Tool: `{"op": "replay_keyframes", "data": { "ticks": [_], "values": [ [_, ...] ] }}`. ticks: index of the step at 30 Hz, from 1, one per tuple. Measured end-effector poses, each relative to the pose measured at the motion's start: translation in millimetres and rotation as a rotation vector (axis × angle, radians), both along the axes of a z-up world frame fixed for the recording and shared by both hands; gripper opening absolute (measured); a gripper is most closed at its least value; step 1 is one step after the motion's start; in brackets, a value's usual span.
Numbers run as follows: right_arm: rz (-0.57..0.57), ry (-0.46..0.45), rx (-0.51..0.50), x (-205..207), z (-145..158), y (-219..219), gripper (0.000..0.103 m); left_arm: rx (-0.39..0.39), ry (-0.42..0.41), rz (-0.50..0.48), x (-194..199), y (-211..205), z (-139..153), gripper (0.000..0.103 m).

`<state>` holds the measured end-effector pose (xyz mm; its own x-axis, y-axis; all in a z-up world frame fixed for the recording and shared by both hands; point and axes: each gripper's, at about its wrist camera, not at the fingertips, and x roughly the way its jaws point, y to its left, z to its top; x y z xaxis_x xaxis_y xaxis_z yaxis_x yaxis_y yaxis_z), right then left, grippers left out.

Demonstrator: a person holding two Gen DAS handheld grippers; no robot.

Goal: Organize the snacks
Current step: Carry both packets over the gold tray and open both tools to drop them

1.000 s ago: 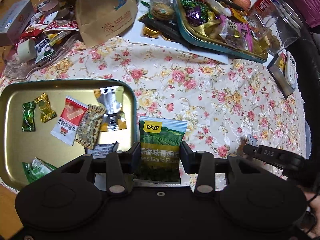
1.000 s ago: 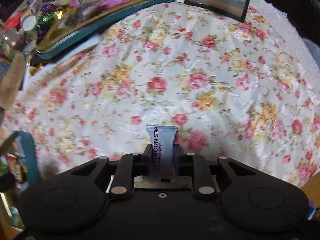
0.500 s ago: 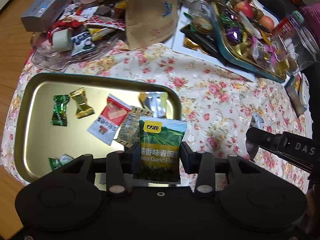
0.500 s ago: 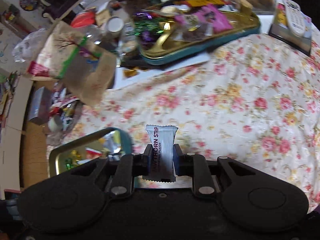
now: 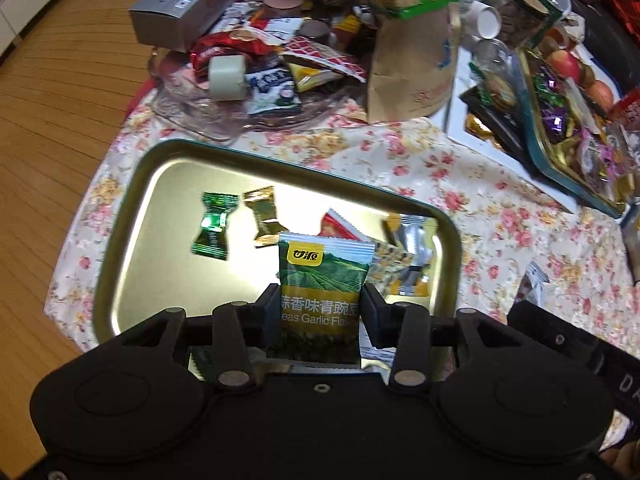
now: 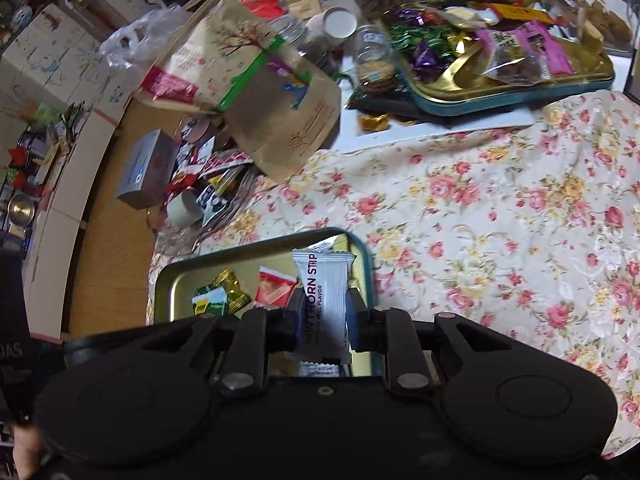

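The left gripper (image 5: 320,312) pinches a green pea packet (image 5: 322,300) by its side edges, though its jaws are easing apart at this moment with the packet between them. The packet stands upright – a yellow logo patch at the top corner, a printed field landscape below it, then a gold band with Chinese characters and "Garlic Flavor" in white. It hangs over the near end of the gold tray (image 5: 132,184), whose rim is dark teal.

The right gripper (image 6: 323,316) is clamped tight on a white hawthorn strip (image 6: 326,300), a slim pillow pack with crimped ends and dark lettering running along its length – it too is held above the gold tray, near the right rim.

Lying in the tray are a green foil candy (image 5: 214,226), a gold foil candy (image 5: 262,216), a red-and-white sachet (image 6: 276,288) and a silver pouch (image 5: 412,248). The tray sits on a floral tablecloth (image 6: 500,240).
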<state>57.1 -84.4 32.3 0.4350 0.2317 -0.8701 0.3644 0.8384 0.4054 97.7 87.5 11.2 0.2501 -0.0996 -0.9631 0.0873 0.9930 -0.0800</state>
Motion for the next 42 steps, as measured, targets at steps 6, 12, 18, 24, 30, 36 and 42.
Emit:
{"op": "replay_keyframes", "data": {
  "ticks": [6, 12, 18, 24, 30, 36, 42],
  "values": [
    [0.055, -0.009, -0.015, 0.6, -1.1, 20.3, 0.022, 0.07, -0.072, -0.009, -2.1, 2.7, 8.6, 0.051],
    [0.072, -0.008, -0.023, -1.2, -2.4, 28.4, 0.022, 0.097, -0.051, 0.018, 6.0, 9.0, -4.2, 0.054],
    [0.081, -0.011, -0.016, -0.7, -2.0, 30.6, 0.022, 0.07, -0.068, 0.035, 5.4, 12.4, 5.0, 0.054],
    [0.118, -0.002, -0.013, 0.1, -5.2, 41.7, 0.023, 0.038, -0.03, 0.072, 5.8, 21.2, 4.2, 0.054],
    [0.168, -0.005, -0.02, -0.6, -5.7, 57.5, 0.023, -0.006, -0.028, 0.058, 5.5, 27.7, 9.8, 0.054],
    [0.208, -0.022, -0.032, -0.2, -4.2, 71.2, 0.023, -0.057, -0.02, 0.068, 5.8, 34.1, 13.8, 0.053],
    [0.244, -0.06, -0.047, -1.1, 1.0, 80.6, 0.024, -0.072, -0.014, 0.088, 7.1, 38.9, 13.9, 0.053]
  ]
}}
